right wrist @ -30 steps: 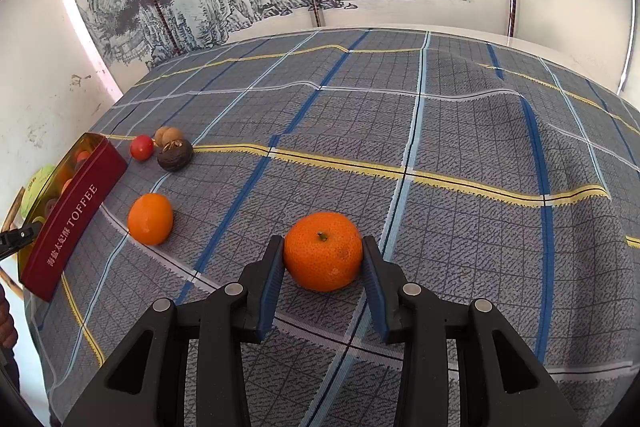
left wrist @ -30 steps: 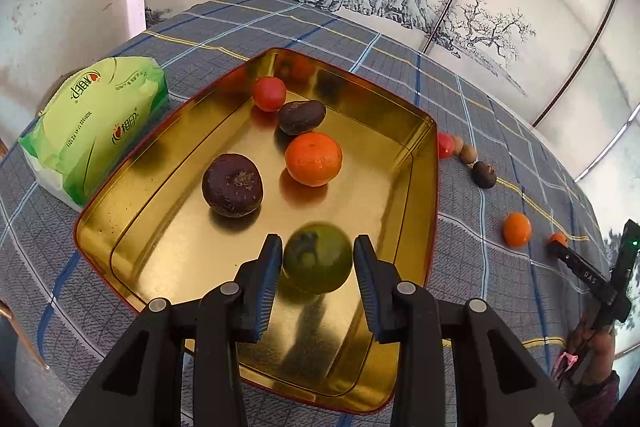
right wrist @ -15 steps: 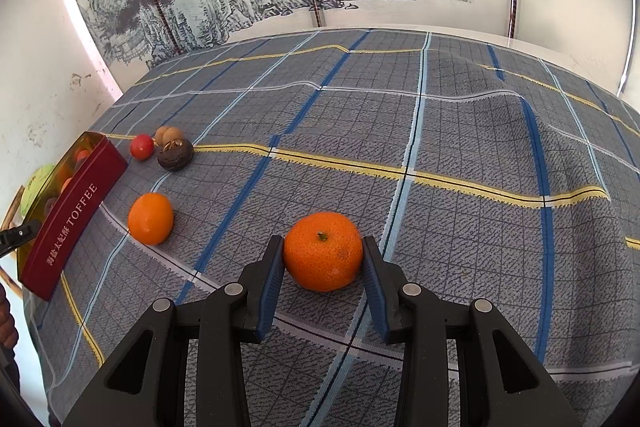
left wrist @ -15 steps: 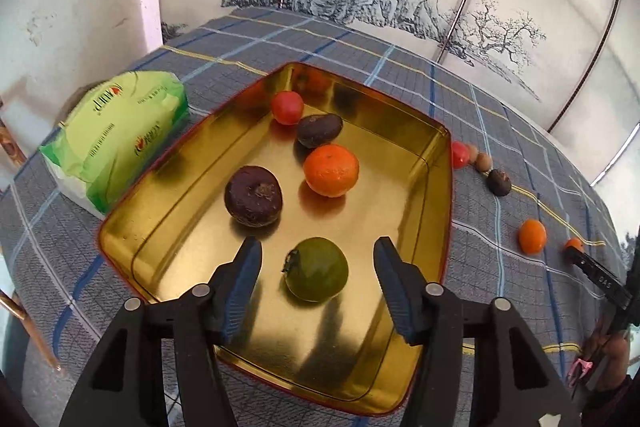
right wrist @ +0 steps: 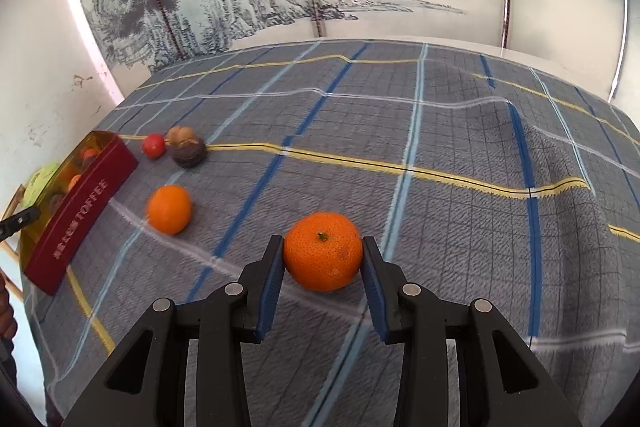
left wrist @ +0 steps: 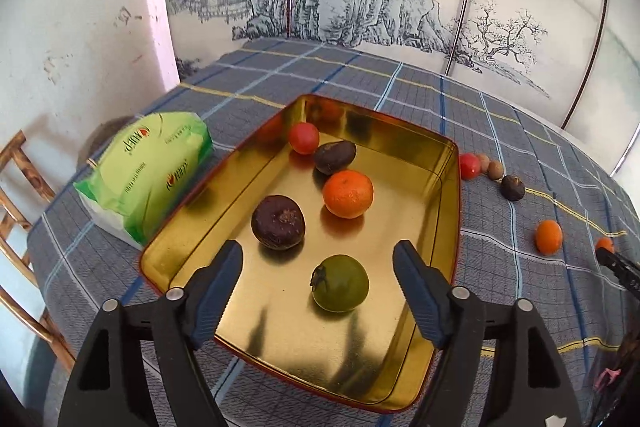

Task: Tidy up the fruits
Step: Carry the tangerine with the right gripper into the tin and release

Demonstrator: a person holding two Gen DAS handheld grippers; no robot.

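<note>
Left wrist view: my left gripper (left wrist: 318,273) jaws have just been opening, clear of the green fruit (left wrist: 340,283) resting in the gold tin (left wrist: 450,211). Right wrist view: my right gripper (right wrist: 323,259) jaws clamp the tangerine (right wrist: 323,251); next I'd carry it toward ten o'clock, into the tin.

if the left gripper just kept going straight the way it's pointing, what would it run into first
Most likely the green fruit, lying free on the gold tin floor between the left gripper's jaws, which have just been opening. Depth is unclear; it might meet the tin floor beside it instead.
</note>
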